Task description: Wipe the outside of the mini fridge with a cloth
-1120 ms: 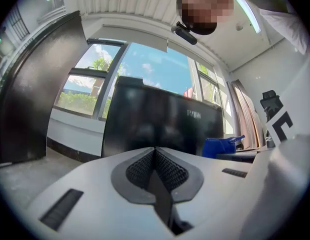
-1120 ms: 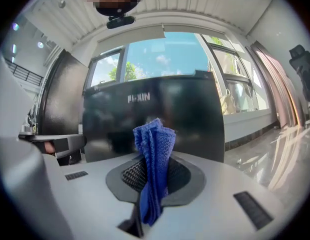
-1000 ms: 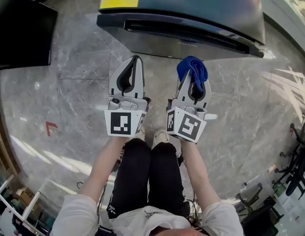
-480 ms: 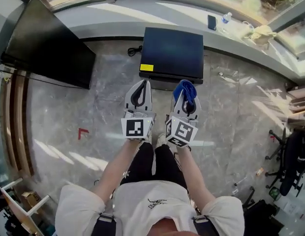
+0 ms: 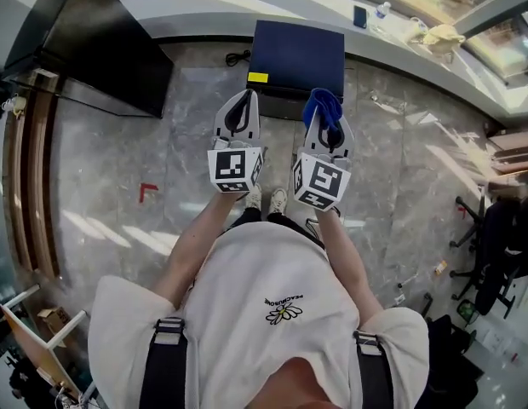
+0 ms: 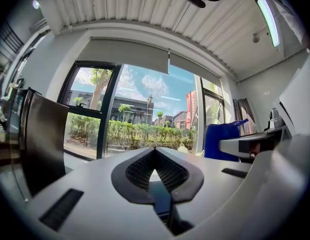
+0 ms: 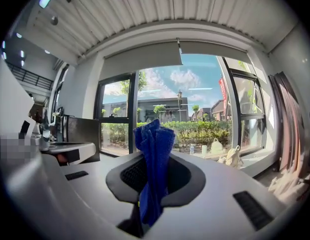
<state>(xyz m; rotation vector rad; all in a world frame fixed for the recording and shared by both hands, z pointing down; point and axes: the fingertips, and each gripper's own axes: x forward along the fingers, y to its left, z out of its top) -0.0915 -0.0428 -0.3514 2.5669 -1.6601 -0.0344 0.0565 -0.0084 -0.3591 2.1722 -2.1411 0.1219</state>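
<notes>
The head camera looks steeply down from overhead at the left gripper (image 5: 245, 100) and right gripper (image 5: 325, 109). Each gripper camera sits close behind its own jaws, looking level past them toward the windows (image 6: 145, 119), which both share.

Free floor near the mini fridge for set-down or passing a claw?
Bare marble floor between the black cabinet and the mini fridge, save a cable by the wall. Mostly bare right of the fridge, up to the window ledge. Crowded in front: the left claw, and the right claw gripping the blue cloth. Office chair far right.
</notes>
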